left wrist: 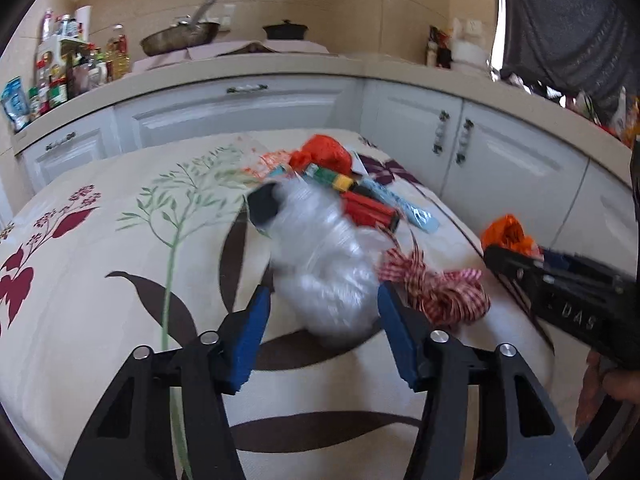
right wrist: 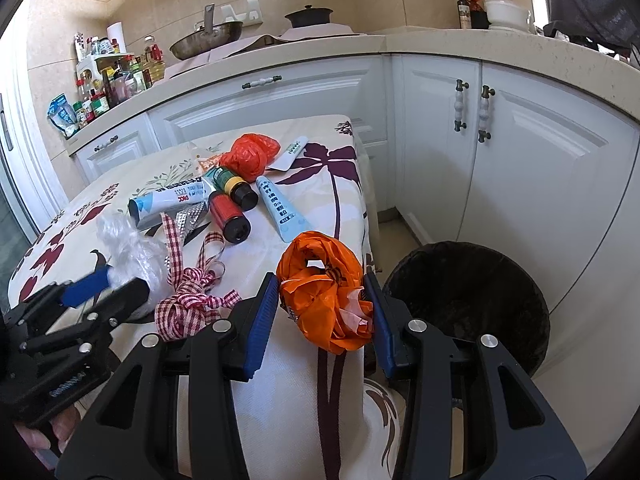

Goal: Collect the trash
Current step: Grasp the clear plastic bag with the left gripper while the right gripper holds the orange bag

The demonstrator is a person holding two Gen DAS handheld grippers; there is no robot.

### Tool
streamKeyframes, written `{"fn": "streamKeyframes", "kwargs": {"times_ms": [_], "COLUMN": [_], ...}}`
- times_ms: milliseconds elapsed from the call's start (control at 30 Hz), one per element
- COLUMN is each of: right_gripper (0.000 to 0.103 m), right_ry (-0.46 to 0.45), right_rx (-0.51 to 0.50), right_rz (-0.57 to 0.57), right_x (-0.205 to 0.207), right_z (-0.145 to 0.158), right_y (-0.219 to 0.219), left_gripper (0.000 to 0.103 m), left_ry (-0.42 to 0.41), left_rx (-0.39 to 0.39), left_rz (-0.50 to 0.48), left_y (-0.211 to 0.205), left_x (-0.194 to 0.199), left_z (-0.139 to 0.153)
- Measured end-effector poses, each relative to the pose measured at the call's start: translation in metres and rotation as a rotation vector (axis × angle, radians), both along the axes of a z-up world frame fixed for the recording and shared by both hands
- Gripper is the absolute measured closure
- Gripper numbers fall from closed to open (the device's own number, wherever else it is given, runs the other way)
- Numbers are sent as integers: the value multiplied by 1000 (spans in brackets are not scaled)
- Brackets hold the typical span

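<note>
- Blurring smears the clear plastic bag (left wrist: pixel 324 264) in the left wrist view, so its folds are hard to read; a dark patch at its far end cannot be made out.
- Left gripper (left wrist: pixel 323 298) has its blue pads on either side of that bag, closed against it.
- Right gripper (right wrist: pixel 321 294) is closed on a crumpled orange bag (right wrist: pixel 326 292), pinched between both pads near the table's edge.
- Part of the right gripper's body is cut off at the edge of the left view, and only a sliver of the hand (left wrist: pixel 620 384) holding it shows.
- A red checked ribbon (right wrist: pixel 190 300) lies on the flowered tablecloth (right wrist: pixel 304 380) between the two grippers.
- Farther back sit a red bag (right wrist: pixel 250 156), two small bottles (right wrist: pixel 230 216), white and blue tubes (right wrist: pixel 282 210) and a foil pill strip (right wrist: pixel 192 218), all bunched close together.
- A dark bin (right wrist: pixel 468 300) stands on the floor just beside the table, right of the orange bag; its inside is too dark to see into.
- White cabinets (right wrist: pixel 520 160) run behind, with pans and bottles on the counter.
</note>
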State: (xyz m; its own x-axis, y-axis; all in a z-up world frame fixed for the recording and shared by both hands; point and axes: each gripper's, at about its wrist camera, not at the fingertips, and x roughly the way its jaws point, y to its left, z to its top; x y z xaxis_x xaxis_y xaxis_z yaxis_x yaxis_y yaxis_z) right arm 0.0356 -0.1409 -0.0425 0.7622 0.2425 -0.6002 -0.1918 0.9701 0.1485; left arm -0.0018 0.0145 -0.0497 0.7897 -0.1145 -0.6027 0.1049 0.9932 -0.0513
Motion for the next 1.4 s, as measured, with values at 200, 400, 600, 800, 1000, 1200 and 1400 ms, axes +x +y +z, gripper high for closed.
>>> {"fn": "streamKeyframes", "kwargs": {"times_ms": [200,400,600,800,1000,1200,1400], "right_gripper": [61,61,61,61,61,61,61], "right_ry": [5,6,10,14,24,31,15], "right_rx": [-3,0,2,7,15,18,14], "right_rz": [3,11,9,3,-5,-5,-14], "right_x": [0,1,3,8,15,16,12], "right_z": [-3,-3,-2,0,0,-3,1], "right_y": [1,3,4,1,-4,-6,-8], "left_gripper": [67,51,27,23,23,47,49], "left_ry": [24,-1,-25,17,66,63,37], "left_rx": [-28,-44,-50,-68,-83,-61,-57], "left_rz": [4,26,55,113,103,106,116], "left_y": [7,11,14,22,20,20,24], "left_x": [1,-3,1,17,27,29,20], "left_z": [-3,2,8,6,4,3,7]}}
